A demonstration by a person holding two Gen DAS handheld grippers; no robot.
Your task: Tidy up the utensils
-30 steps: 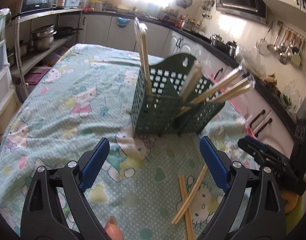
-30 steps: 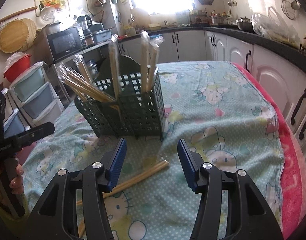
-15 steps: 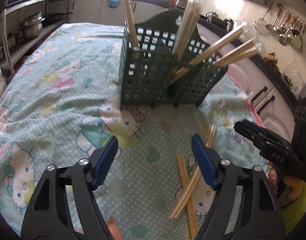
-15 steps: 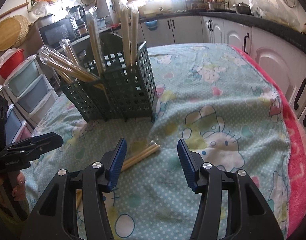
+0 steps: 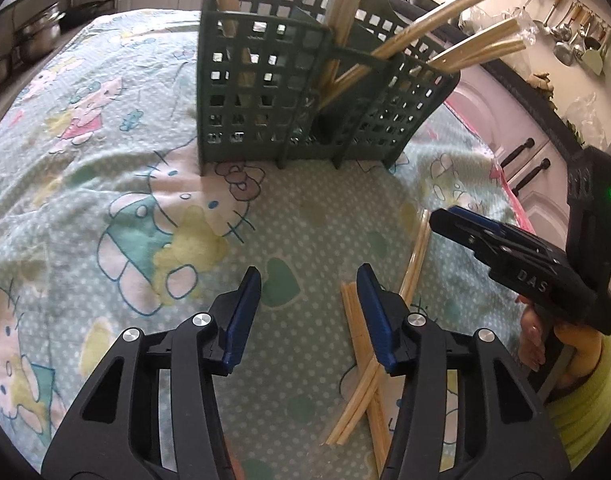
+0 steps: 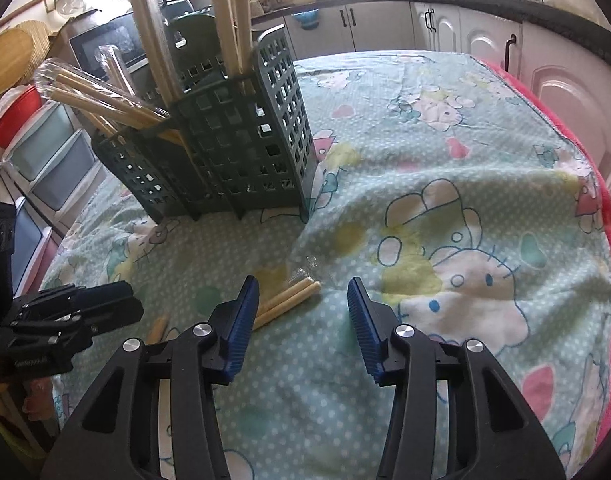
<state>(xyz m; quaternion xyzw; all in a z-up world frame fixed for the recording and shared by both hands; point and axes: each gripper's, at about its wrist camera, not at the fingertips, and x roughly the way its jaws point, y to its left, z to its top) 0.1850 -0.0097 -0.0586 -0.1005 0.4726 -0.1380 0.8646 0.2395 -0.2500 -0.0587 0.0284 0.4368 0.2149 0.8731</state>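
A dark green lattice utensil holder [image 5: 305, 92] stands on the cartoon-print tablecloth and holds several wrapped wooden chopstick pairs; it also shows in the right wrist view [image 6: 233, 152]. Loose chopsticks [image 5: 361, 364] lie crossed on the cloth, partly under my left gripper's right finger. My left gripper [image 5: 309, 292] is open and empty, low over the cloth. My right gripper [image 6: 303, 302] is open and empty; the ends of a plastic-wrapped chopstick pair [image 6: 293, 298] lie just inside its left finger. The right gripper also appears in the left wrist view [image 5: 517, 264].
The table's right edge has a pink cloth border [image 6: 609, 216] beside white cabinets [image 6: 545, 64]. Plastic drawers [image 6: 45, 152] and a microwave [image 6: 105, 44] stand to the left. The cloth is wrinkled near the holder.
Both grippers have moved forward and down toward the holder and the loose chopsticks. The left gripper's jaws have narrowed somewhat but stay open.
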